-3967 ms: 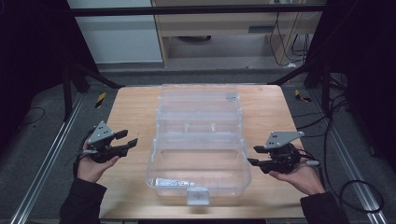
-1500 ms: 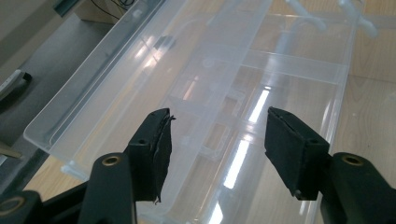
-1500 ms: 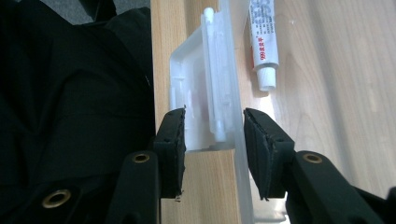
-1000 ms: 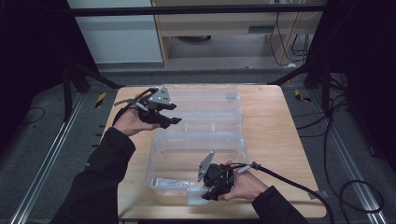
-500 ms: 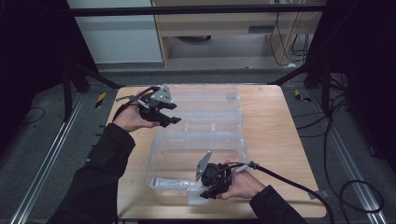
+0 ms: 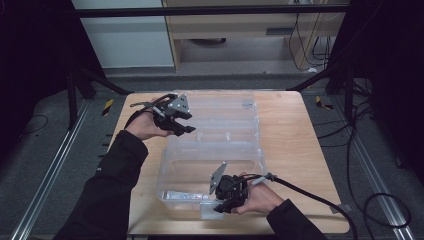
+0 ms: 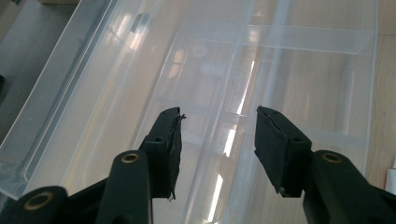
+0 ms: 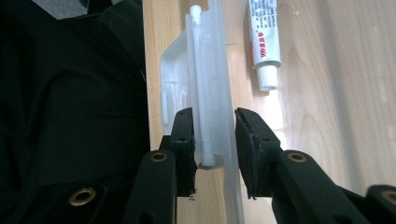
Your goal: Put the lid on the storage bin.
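Light wooden table [image 6: 290, 130], bearing a clear plastic compartment box [image 6: 220, 145] under and ahead of the left gripper [image 6: 186, 129]. Just beside the right gripper [image 6: 221, 206], a white tube with red lettering [image 8: 264, 42], lying flat inside the box's near edge.

This looks like a lab or test room set up for recording. A small wooden table [image 6: 295, 150] stands alone on grey carpet [image 6: 45, 165], boxed in by a black metal frame [image 6: 210, 9] with rails along the floor. Loose cables [image 6: 385, 200] trail by the table's right edge, and a plain cabinet [image 6: 240, 30] sits beyond its far edge.
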The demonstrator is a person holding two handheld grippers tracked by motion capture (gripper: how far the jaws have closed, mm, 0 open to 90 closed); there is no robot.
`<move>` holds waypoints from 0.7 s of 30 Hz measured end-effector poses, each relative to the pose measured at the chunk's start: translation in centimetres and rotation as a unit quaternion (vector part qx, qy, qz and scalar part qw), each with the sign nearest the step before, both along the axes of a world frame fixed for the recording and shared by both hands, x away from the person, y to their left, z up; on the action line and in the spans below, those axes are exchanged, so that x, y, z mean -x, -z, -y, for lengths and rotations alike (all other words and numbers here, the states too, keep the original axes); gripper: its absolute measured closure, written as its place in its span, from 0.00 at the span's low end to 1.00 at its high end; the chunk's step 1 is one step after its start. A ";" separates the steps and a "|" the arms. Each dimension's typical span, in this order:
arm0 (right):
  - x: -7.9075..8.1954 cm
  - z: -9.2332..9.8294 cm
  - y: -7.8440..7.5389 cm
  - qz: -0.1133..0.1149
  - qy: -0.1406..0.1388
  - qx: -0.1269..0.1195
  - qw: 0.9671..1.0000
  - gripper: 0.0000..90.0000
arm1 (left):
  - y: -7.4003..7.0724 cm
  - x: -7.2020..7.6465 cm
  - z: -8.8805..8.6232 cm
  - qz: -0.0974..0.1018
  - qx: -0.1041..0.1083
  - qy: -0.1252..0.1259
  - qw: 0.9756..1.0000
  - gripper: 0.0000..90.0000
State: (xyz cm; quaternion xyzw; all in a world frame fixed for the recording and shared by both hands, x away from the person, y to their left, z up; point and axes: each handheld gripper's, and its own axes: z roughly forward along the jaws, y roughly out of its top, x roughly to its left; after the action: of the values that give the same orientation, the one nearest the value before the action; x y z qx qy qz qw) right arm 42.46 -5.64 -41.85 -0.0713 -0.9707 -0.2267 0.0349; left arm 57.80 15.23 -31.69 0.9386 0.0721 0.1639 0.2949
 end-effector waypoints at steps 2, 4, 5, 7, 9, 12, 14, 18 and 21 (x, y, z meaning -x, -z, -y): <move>0.0 0.0 0.0 0.000 0.000 0.000 1.000 0.77 | 0.1 -0.1 0.1 0.001 0.000 0.003 1.000 0.58; 0.0 0.0 0.0 0.001 -0.001 0.000 1.000 0.77 | 0.3 -0.2 0.2 0.000 -0.004 0.006 1.000 0.60; 0.0 0.0 0.0 0.001 -0.001 0.000 1.000 0.77 | 0.3 -0.2 0.3 0.001 -0.007 0.008 1.000 0.61; 0.0 0.0 0.0 0.000 -0.001 0.000 1.000 0.77 | 0.5 -0.3 0.5 -0.001 -0.009 0.011 1.000 0.63; 0.0 0.0 0.0 -0.001 -0.002 -0.002 1.000 0.77 | 0.6 -0.3 0.8 -0.003 -0.015 0.017 1.000 0.67; 0.0 0.0 0.0 0.000 -0.002 -0.001 1.000 0.77 | 0.6 -0.3 1.0 -0.003 -0.017 0.020 1.000 0.69; 0.0 0.0 0.0 0.000 0.000 -0.001 1.000 0.77 | 0.5 -0.4 1.2 -0.004 -0.021 0.024 0.999 0.72; 0.0 0.0 0.0 0.001 -0.001 0.000 1.000 0.77 | 0.5 -0.5 1.5 -0.001 -0.031 0.026 0.999 0.77; 0.0 0.0 0.0 0.001 -0.001 -0.001 1.000 0.77 | 0.4 -0.5 1.6 -0.001 -0.034 0.027 0.999 0.79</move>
State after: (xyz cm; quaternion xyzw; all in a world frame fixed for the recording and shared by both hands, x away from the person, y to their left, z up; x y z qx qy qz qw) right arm 42.50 -5.62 -41.85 -0.0699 -0.9707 -0.2272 0.0344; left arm 58.34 13.67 -32.10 0.9498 0.0412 0.1574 0.2673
